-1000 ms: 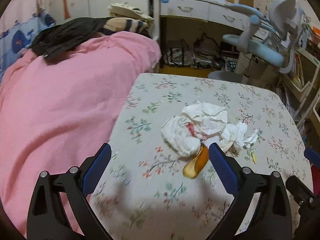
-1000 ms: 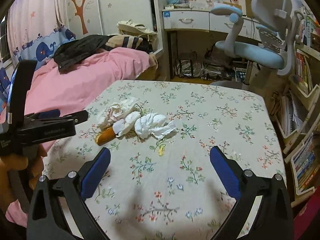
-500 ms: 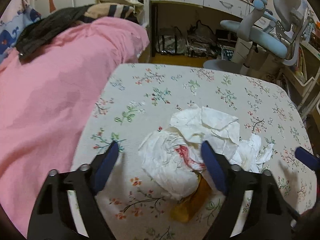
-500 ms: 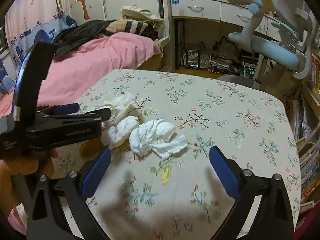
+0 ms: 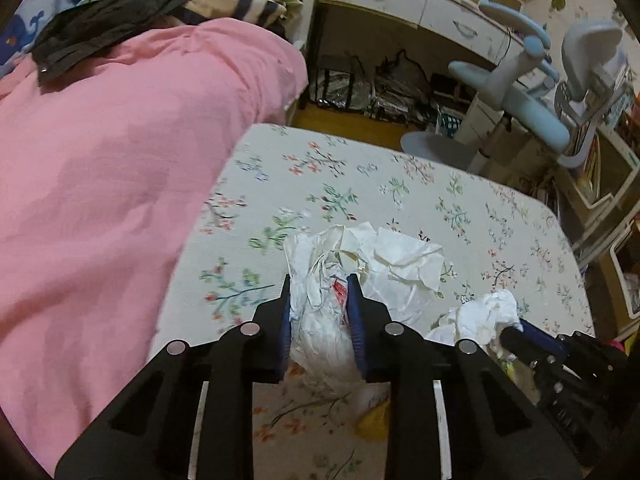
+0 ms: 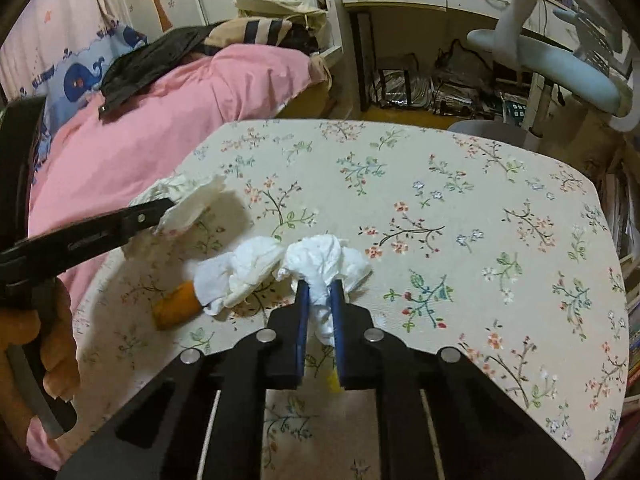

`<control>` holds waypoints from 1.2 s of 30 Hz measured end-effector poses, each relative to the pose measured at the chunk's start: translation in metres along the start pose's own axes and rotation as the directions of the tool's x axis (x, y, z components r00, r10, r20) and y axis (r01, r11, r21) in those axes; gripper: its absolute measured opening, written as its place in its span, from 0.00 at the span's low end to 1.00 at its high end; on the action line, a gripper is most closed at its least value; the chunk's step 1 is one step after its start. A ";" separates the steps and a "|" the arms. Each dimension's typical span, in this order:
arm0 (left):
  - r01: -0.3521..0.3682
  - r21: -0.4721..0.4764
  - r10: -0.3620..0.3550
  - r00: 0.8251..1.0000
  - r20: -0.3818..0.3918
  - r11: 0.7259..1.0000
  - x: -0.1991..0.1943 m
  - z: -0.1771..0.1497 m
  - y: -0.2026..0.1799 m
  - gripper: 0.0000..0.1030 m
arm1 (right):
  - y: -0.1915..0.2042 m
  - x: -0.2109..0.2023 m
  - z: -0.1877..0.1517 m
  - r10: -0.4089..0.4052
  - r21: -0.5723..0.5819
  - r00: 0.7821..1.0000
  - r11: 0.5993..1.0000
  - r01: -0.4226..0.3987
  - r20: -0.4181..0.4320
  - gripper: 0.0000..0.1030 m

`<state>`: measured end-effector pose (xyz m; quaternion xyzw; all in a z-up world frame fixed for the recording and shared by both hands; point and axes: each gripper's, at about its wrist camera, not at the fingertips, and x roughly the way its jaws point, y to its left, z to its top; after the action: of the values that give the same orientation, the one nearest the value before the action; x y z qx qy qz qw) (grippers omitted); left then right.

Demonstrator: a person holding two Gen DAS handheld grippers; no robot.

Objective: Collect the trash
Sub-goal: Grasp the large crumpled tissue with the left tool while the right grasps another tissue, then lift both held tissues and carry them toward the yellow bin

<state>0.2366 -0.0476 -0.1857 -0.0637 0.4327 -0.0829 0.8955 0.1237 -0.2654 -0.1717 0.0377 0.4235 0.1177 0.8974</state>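
Left gripper (image 5: 320,312): clenched on a crumpled white wrapper (image 5: 320,320) with a red mark; the wad bulges above and below the blue pads.
Right gripper (image 6: 319,320): clenched on a white tissue wad (image 6: 324,260); only a thin twisted neck sits between the pads, the bulk fans out ahead of the tips.
Trash location: all on the floral tabletop (image 6: 460,208), toward its left side near the pink blanket (image 5: 120,180).
Loose pieces: 1 flat crumpled tissue (image 5: 404,264) touching the wrapper; 1 smaller tissue wad (image 6: 240,272) touching the right gripper's wad; 1 orange piece (image 6: 176,306) partly under that smaller wad; 1 small yellow scrap (image 6: 333,380) below the right gripper's pads.
Bin or bag: none in view, so the drop point cannot be told.
Risk 1: the right grip holds a narrow neck of soft paper; a quick lift could tear it or let it slip out.
Risk 2: the neighbouring wad touches the gripped one; it may drag along partway and fall, possibly off the table edge.
Risk 3: the flat tissue may cling to the wrapper, rise with it, then drop toward the blanket.
Risk 4: both grippers work close together; crossing paths on the lift could knock them together.
Risk 5: the orange piece and yellow scrap sit partly hidden and could be missed.
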 end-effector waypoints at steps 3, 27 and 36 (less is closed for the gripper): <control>0.000 0.005 0.000 1.000 0.018 1.000 -0.020 -0.005 0.004 0.23 | 0.000 -0.011 0.000 0.014 0.014 1.000 1.000 -0.014 0.015 0.11; -0.020 0.173 0.016 1.000 0.021 0.985 -0.117 -0.102 -0.031 0.24 | -0.008 -0.086 -0.071 0.048 0.100 0.997 0.994 -0.042 -0.060 0.64; -0.007 0.156 0.004 1.000 0.022 0.988 -0.120 -0.105 -0.028 0.24 | 0.015 -0.057 -0.079 -0.016 -0.005 0.996 1.000 0.016 -0.083 0.67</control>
<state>0.0784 -0.0555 -0.1538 0.0068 0.4151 -0.1133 0.9026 0.0251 -0.2668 -0.1765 0.0275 0.4606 0.1129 0.8800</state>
